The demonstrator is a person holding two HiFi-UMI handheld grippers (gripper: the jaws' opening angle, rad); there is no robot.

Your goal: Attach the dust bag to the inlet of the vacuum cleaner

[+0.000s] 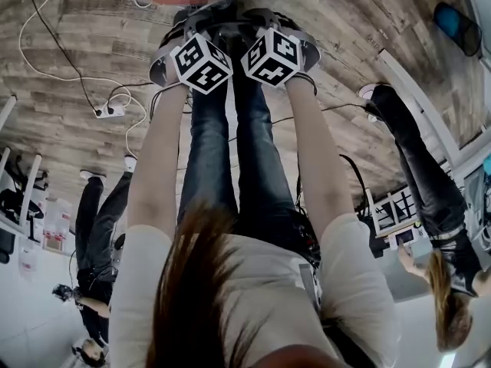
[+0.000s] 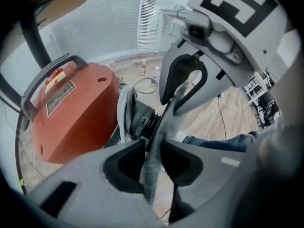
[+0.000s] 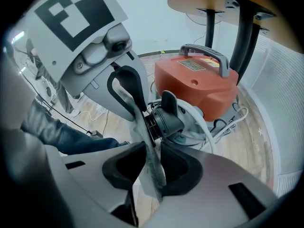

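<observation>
A: Bag?
B: Grey fabric bag (image 2: 162, 122), edge stretched taut just in front of the red vacuum's (image 2: 76, 108) black inlet (image 2: 142, 120). Can't tell if it's seated.
A: Grippers?
B: Left gripper (image 2: 153, 148) and right gripper (image 3: 153, 148) face each other, each clamped on the bag edge. Arms (image 1: 307, 152) reach straight down, side by side.

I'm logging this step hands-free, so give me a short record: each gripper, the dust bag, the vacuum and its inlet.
left gripper: shut on dust bag edge
right gripper: shut on same fabric
dust bag: grey, held between both grippers
vacuum cleaner: red body, on wooden floor
inlet: black, just behind the fabric
</observation>
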